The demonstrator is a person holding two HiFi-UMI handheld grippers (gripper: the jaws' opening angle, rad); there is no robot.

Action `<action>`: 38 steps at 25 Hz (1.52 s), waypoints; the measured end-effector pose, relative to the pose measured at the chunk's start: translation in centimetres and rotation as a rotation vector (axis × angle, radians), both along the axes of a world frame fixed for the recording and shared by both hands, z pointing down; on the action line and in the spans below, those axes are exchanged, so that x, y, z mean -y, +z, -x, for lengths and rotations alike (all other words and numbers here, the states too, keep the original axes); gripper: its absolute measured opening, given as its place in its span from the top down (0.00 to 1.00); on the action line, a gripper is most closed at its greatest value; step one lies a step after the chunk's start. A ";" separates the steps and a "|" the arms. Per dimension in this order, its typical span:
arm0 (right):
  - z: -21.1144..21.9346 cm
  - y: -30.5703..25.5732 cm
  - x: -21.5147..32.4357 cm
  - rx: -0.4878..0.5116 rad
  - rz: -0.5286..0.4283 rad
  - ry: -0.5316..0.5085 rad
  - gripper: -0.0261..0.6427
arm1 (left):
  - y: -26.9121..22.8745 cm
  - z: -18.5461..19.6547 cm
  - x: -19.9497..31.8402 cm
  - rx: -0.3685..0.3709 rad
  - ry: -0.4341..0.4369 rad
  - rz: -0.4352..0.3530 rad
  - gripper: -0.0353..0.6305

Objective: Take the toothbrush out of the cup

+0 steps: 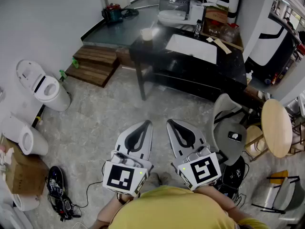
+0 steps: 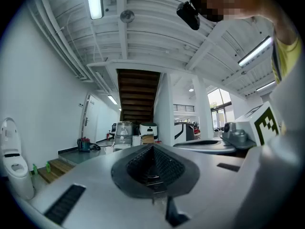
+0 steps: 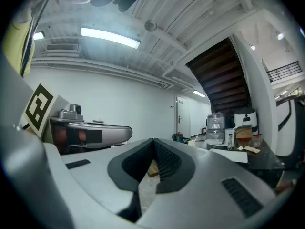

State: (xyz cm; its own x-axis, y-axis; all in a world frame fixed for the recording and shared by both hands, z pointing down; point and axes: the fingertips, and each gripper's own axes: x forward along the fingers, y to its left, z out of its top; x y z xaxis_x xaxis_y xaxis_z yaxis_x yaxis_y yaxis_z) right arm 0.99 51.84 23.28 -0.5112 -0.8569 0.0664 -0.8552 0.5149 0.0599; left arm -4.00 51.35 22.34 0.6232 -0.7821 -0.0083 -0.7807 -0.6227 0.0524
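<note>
Held close to my chest, the left gripper and right gripper both have jaws pressed together on nothing. Well ahead, what looks like the cup stands on the dark tabletop, too far off to make out the toothbrush.

holds left tool and right tool side by side, close in front of the chest, level, tips pointing forward and leaning slightly toward each other. both jaw pairs pressed together, gripping nothing.
</note>
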 end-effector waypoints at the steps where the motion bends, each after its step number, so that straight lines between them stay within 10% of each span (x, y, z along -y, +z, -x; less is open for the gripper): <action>1: 0.2 0.1 0.1 0.000 0.001 0.001 0.94 | 0.0 0.1 0.1 0.000 0.002 -0.001 0.93; 38: 0.8 2.7 11.3 0.052 0.037 0.035 0.94 | 2.6 2.0 11.3 -0.027 0.021 0.029 0.93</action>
State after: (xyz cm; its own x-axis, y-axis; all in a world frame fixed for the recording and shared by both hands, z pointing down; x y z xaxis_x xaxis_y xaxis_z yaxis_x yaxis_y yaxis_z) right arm 0.15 40.50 25.95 -0.4844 -0.8718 0.0722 -0.8742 0.4855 -0.0035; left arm -6.03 40.05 24.99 0.6396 -0.7687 -0.0029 -0.7653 -0.6371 0.0911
